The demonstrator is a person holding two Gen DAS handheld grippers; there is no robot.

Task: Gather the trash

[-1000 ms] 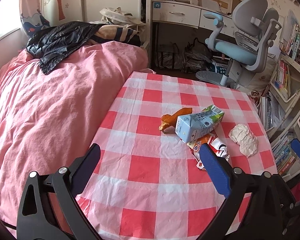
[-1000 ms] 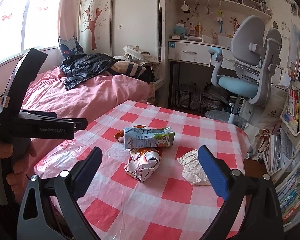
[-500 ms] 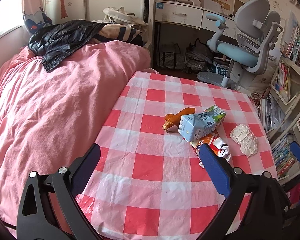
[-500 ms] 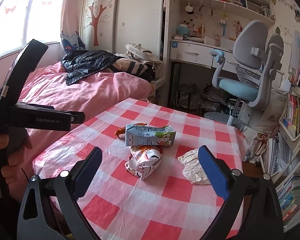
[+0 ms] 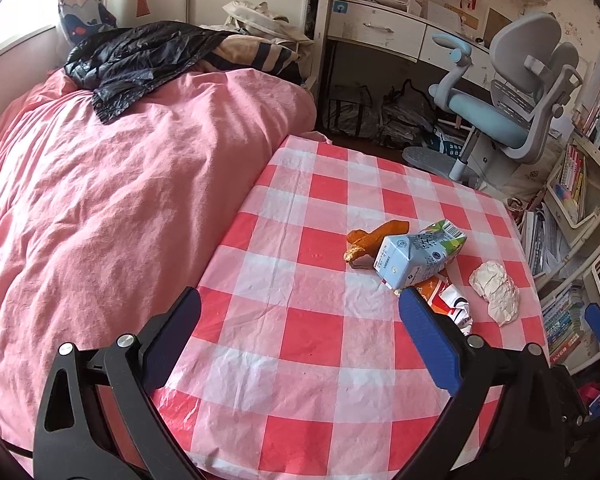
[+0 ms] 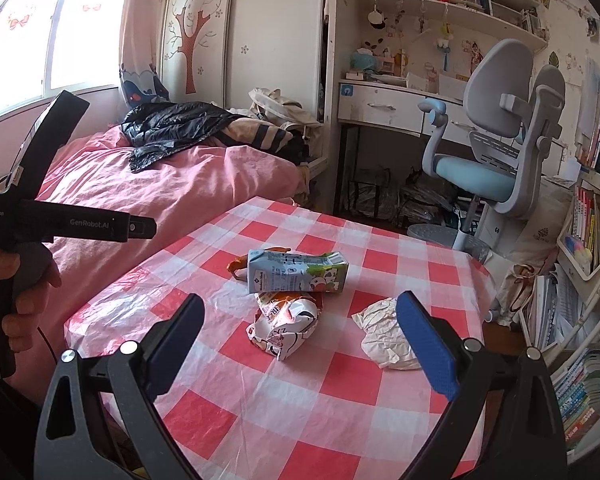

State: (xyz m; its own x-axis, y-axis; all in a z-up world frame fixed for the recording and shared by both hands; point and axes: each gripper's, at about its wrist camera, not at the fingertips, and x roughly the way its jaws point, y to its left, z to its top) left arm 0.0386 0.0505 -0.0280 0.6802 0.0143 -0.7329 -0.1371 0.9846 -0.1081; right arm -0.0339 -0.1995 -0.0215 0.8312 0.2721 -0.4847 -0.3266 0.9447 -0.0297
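Hiding behind carton [image 6: 296, 271]: orange wrapper [image 6: 236, 267]

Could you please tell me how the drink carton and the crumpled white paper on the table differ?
The drink carton is a boxy, light blue printed pack lying on its side; the crumpled white paper is a plain, shapeless wad. The carton rests partly on an orange wrapper, while the paper lies apart on the checked tablecloth. Both are untouched: neither open gripper holds anything.
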